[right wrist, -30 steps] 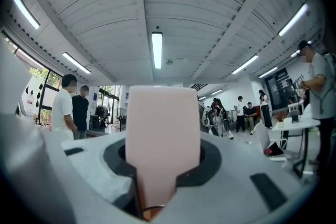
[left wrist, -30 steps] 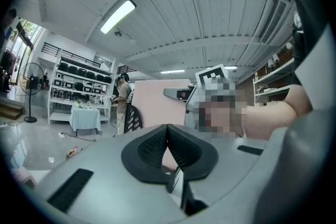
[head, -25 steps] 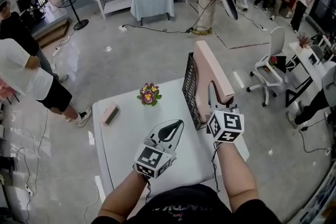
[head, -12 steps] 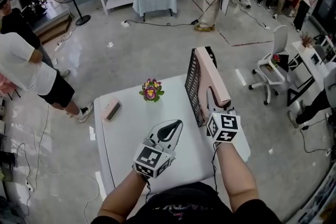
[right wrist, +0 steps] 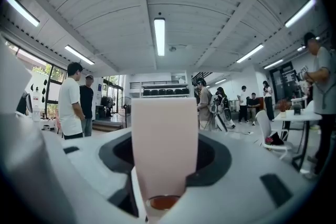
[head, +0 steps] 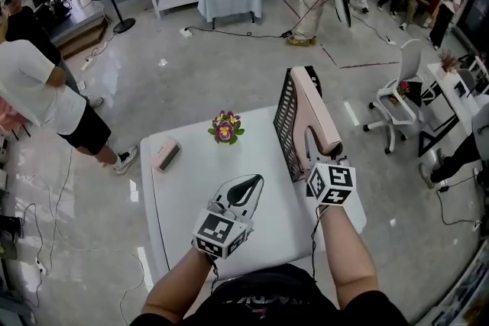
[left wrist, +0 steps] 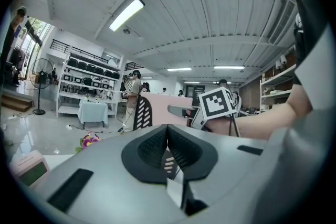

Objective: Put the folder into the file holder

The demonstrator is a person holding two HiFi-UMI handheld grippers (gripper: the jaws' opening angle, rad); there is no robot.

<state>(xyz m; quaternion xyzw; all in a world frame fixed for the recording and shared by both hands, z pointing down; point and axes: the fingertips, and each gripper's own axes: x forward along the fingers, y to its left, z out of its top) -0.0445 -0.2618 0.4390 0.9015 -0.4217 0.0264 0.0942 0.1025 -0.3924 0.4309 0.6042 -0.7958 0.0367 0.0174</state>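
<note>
Left gripper (head: 256, 181): we found fingers closed, empty.
Right gripper (head: 321, 155): fingers were opening around folder (head: 313, 104), in file holder (head: 283, 122).

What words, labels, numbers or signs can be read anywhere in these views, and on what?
None readable.
Marker cubes: black-and-white square patterns only, no letters.
Pink folder: blank on what shows.
Small pink box: too small to tell any print.
</note>
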